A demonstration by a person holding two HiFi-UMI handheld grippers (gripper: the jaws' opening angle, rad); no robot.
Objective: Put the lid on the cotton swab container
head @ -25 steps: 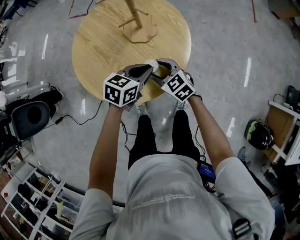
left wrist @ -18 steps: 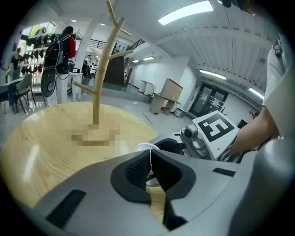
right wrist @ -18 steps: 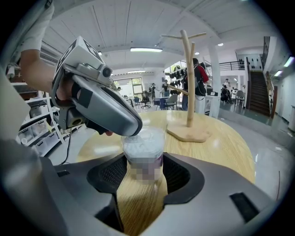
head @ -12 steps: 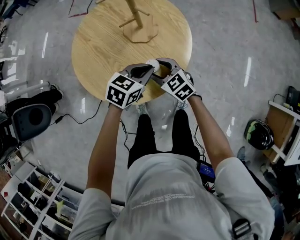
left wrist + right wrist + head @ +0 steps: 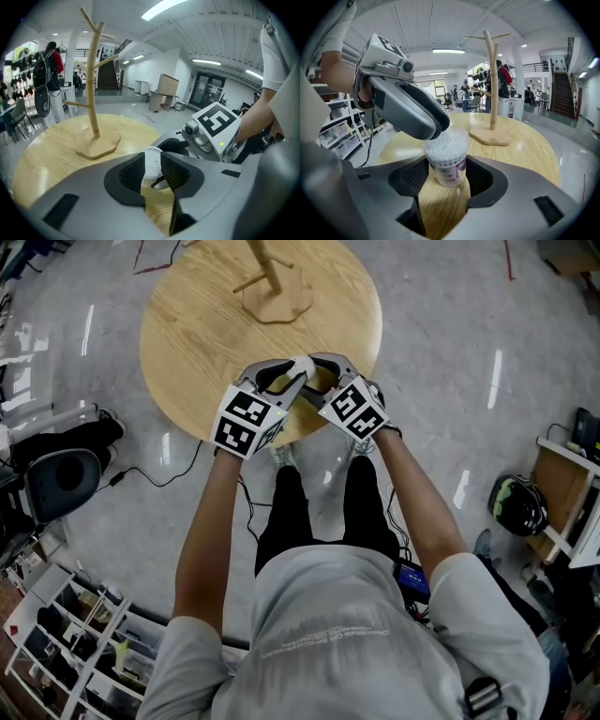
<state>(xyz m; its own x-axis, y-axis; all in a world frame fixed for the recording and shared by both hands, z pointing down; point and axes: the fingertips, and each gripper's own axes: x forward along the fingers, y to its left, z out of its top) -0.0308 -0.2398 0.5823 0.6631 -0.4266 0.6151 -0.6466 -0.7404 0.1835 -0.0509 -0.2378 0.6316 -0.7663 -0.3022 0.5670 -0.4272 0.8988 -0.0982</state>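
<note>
The cotton swab container (image 5: 446, 164), clear with white swabs and a purple label, stands on the round wooden table (image 5: 192, 334) near its front edge. My right gripper (image 5: 446, 177) is shut on its sides. A clear lid (image 5: 448, 139) lies on top of it. In the left gripper view the lid (image 5: 151, 161) shows white between the pads of my left gripper (image 5: 152, 164). Those jaws have just been opening and stand slightly apart around the lid. In the head view both grippers, left (image 5: 298, 373) and right (image 5: 321, 369), meet over the container, which is mostly hidden.
A wooden branch-shaped stand (image 5: 272, 292) rises at the table's far side, also in the left gripper view as the stand (image 5: 95, 136) and in the right gripper view as the stand (image 5: 492, 131). Around the table lie polished floor, cables and shelves.
My left gripper has rolled a little, its marker cube tilting, and stays over the container. The right gripper and container have not moved.
</note>
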